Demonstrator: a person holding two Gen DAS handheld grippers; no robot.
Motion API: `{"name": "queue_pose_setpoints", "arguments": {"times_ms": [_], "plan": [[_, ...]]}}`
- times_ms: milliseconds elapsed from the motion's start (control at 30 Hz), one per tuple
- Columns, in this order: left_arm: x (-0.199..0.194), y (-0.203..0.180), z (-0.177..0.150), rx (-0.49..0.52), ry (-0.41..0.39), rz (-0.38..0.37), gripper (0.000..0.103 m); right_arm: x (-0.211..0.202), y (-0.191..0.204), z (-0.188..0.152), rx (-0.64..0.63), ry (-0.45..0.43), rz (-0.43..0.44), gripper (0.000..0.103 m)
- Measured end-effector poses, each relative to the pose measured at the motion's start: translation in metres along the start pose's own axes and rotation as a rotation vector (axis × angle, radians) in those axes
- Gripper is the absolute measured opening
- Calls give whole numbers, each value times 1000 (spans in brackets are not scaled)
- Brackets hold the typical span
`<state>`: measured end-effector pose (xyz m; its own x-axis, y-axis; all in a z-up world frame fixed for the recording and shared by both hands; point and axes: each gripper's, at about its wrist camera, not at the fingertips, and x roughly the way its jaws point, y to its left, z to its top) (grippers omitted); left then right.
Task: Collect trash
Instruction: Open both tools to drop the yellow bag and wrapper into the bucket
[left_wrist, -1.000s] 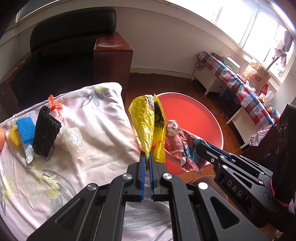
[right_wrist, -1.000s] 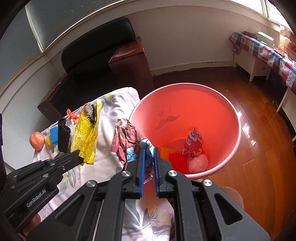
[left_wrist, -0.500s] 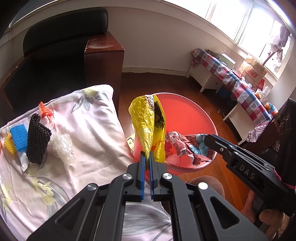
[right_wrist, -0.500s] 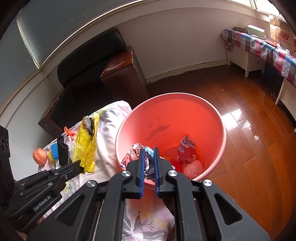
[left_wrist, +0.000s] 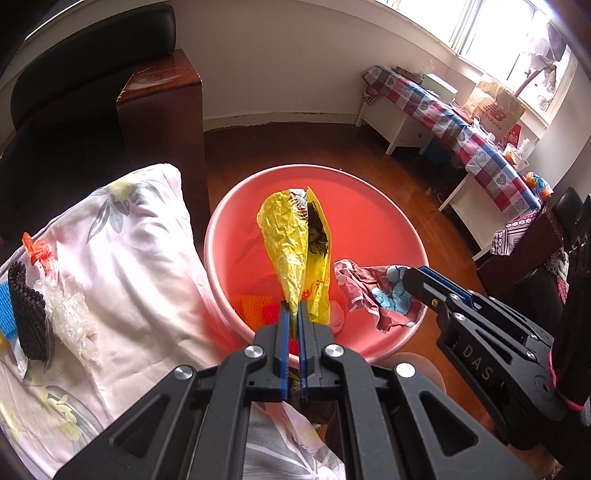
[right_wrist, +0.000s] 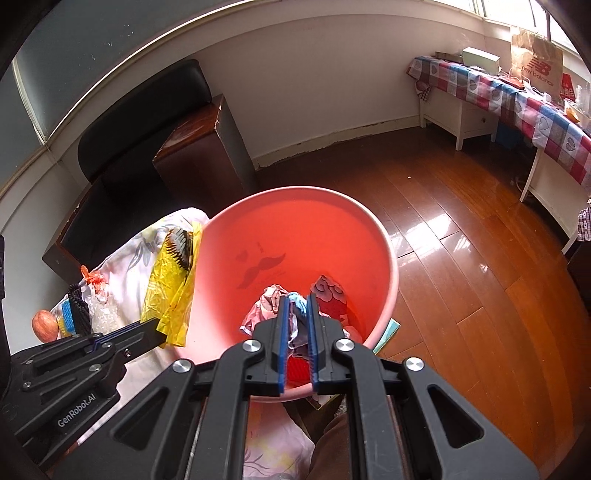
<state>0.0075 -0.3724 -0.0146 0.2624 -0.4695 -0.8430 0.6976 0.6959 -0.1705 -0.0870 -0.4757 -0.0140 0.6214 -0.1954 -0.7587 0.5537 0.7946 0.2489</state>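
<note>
While both grippers hang over the round coral-red plastic bucket (left_wrist: 388, 221) on the wooden floor, each one grips a piece of trash. The left gripper (left_wrist: 291, 314) has its jaws pressed tight on the neck of a crumpled yellow plastic bag (left_wrist: 291, 251), which stands up from the blue pads over the bucket's opening. At about three o'clock from it in the left wrist view, the right gripper (left_wrist: 412, 275) pinches a crumpled pink-and-blue printed wrapper (left_wrist: 373, 295) — it hangs just inside the bucket's near rim. The right wrist view shows the same wrapper (right_wrist: 271, 306) bunched between the narrowly parted blue pads, with a red patterned packet (right_wrist: 328, 295) and other scraps lying on the bucket's bottom.

At nine o'clock from the bucket lies a pale floral cloth (left_wrist: 129, 258) over a raised surface. On it rest a black foam mesh sleeve (left_wrist: 27, 317), a clear crinkled plastic wrap (left_wrist: 72, 317), an orange scrap (left_wrist: 35, 249) and — seen from the right wrist — a red apple (right_wrist: 44, 325).
</note>
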Motion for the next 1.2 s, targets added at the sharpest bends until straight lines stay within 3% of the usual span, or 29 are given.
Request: {"name": "queue_pose_setpoints", "arguments": {"times_ms": [333, 700, 800, 867, 1200], "plan": [[37, -13, 9, 21, 55, 21, 4, 7, -12, 4, 28, 4, -9, 9], [50, -20, 12, 43, 70, 70, 7, 15, -21, 6, 46, 11, 3, 9], [51, -21, 11, 46, 72, 83, 22, 17, -23, 7, 52, 11, 8, 9], [49, -21, 11, 47, 62, 91, 41, 17, -24, 7, 51, 8, 9, 9], [44, -25, 10, 61, 48, 103, 47, 21, -29, 10, 73, 22, 37, 10]]}}
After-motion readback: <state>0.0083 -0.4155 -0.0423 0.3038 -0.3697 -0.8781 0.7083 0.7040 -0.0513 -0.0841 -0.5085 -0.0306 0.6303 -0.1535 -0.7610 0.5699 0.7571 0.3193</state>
